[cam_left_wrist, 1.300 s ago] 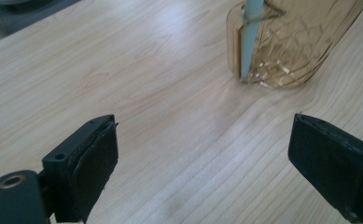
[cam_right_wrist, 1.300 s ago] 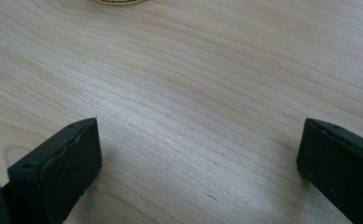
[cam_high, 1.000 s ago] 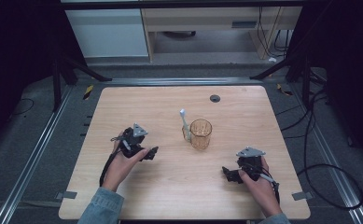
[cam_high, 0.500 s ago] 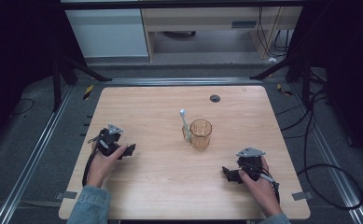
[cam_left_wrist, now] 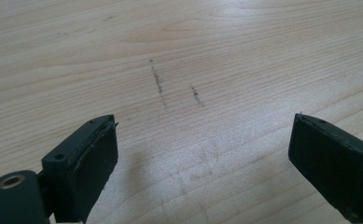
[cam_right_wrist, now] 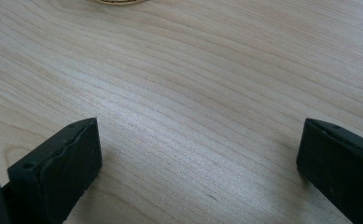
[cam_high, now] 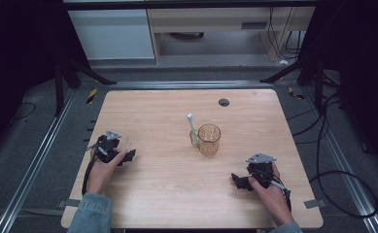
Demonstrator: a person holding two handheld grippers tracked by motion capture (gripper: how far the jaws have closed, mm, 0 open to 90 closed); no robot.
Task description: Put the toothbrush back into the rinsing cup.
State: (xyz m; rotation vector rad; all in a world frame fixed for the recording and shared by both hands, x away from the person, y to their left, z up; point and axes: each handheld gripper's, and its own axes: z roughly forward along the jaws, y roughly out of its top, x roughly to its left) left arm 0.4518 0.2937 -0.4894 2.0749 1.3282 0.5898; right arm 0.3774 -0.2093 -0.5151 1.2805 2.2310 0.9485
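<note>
Both jaws spread apart: the left hand-held gripper rests lower left on the worktop, the right hand-held gripper lower right, an amber cup at centre.

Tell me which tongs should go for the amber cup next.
Probably the right tongs: open, and the amber cup sits nearer them, its base edging into the right gripper view. The left tongs, also open, sit farther off, with the toothbrush leaning on their side of the cup.

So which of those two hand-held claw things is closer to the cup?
The right gripper; it sits nearer the amber cup than the left gripper.
</note>
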